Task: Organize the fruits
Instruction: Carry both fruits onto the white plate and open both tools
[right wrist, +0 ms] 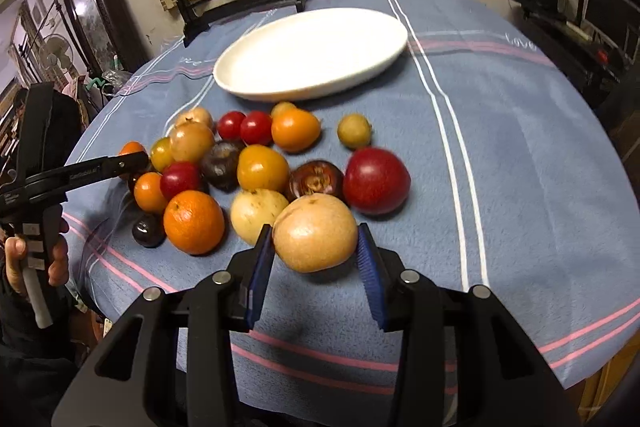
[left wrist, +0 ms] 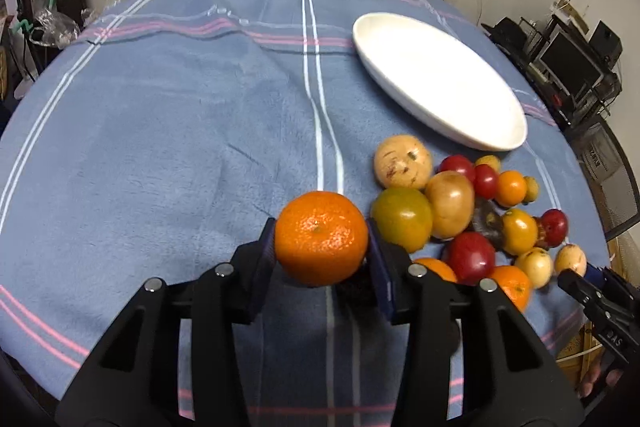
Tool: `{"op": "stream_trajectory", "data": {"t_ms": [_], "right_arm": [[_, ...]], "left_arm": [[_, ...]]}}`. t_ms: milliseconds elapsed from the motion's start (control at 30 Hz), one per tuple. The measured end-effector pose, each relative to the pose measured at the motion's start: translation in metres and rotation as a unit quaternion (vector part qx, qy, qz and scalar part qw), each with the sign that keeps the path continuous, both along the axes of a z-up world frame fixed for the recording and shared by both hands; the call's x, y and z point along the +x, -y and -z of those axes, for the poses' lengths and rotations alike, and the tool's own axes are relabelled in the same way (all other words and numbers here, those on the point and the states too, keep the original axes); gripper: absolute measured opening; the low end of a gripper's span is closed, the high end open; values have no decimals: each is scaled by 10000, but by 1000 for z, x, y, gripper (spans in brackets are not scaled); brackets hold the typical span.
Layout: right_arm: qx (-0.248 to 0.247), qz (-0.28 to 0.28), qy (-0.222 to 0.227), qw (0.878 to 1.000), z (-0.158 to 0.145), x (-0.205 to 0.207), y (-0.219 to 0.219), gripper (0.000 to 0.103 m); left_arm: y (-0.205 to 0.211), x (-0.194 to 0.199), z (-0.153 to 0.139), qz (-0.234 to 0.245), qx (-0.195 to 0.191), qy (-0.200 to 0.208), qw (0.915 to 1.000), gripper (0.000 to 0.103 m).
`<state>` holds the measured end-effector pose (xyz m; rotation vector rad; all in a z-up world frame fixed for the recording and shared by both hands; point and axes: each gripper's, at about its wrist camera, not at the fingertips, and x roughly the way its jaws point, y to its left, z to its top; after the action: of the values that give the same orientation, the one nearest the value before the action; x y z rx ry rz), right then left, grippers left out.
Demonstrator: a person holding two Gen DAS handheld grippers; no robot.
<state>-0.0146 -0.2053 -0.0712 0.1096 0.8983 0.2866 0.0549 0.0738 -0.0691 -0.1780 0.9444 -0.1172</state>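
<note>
On the blue striped cloth (left wrist: 160,147), the left gripper (left wrist: 321,247) holds an orange (left wrist: 321,238) between its 2 blue pads (left wrist: 267,247), closed on it at both sides, just left of the fruit pile (left wrist: 472,211). Whether the orange rests on the cloth or is lifted cannot be told. Right of it, nearly touching the right pad, sits a green-yellow fruit (left wrist: 402,218), with a tan fruit (left wrist: 450,205) against it and a spotted pale one (left wrist: 402,161) behind. Further right lie small red, orange and yellow fruits, close together. The white oval plate (left wrist: 440,83) lies beyond the pile, apart from it, with nothing on it. At the far right edge of the left view the tip of the right gripper (left wrist: 576,281) shows near a small pale fruit (left wrist: 570,259). In the right view, the right gripper (right wrist: 316,251) has its pads on either side of a tan round fruit (right wrist: 315,233); the left pad touches it, while a thin gap seems to show at the right pad, so a firm grip cannot be told. Behind it sit a red fruit (right wrist: 376,181) and a dark brown one (right wrist: 316,181).
</note>
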Motion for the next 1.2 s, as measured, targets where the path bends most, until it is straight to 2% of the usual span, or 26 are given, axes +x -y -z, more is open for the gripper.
{"op": "stream_trajectory", "data": {"t_ms": [167, 333, 467, 600, 733, 833, 933, 1067, 1133, 1200], "right_arm": [[41, -47, 208, 9998, -12, 10, -2, 42], [12, -177, 314, 9993, -22, 41, -7, 42], [-55, -356, 410, 9985, -41, 89, -12, 42], [-381, -467, 512, 9969, -55, 165, -23, 42], [-346, -615, 130, 9974, -38, 247, -35, 42], [-328, -645, -165, 9972, -21, 284, -40, 42], [-253, -609, -435, 9969, -10, 302, -41, 42], [-391, -560, -672, 9954, 1, 315, -43, 42], [-467, -490, -701, 9952, 4, 314, -43, 43], [-561, -501, -703, 9947, 1, 308, -42, 44]], "left_arm": [[7, -7, -28, 139, -27, 263, 9996, 43], [27, 21, -49, 343, 53, 306, 9989, 44], [45, 74, -62, 522, 103, 258, 9983, 44], [65, 150, -68, 653, -14, 168, 9977, 44], [91, 211, -60, 783, 2, 3, 9969, 44], [106, 240, -47, 812, 13, -235, 9964, 44], [116, 260, -36, 825, 24, -366, 9959, 45], [120, 278, -24, 858, -1, -591, 9946, 47], [118, 281, -22, 785, -14, -584, 9952, 61], [114, 275, -30, 753, -45, -477, 9960, 62]]}}
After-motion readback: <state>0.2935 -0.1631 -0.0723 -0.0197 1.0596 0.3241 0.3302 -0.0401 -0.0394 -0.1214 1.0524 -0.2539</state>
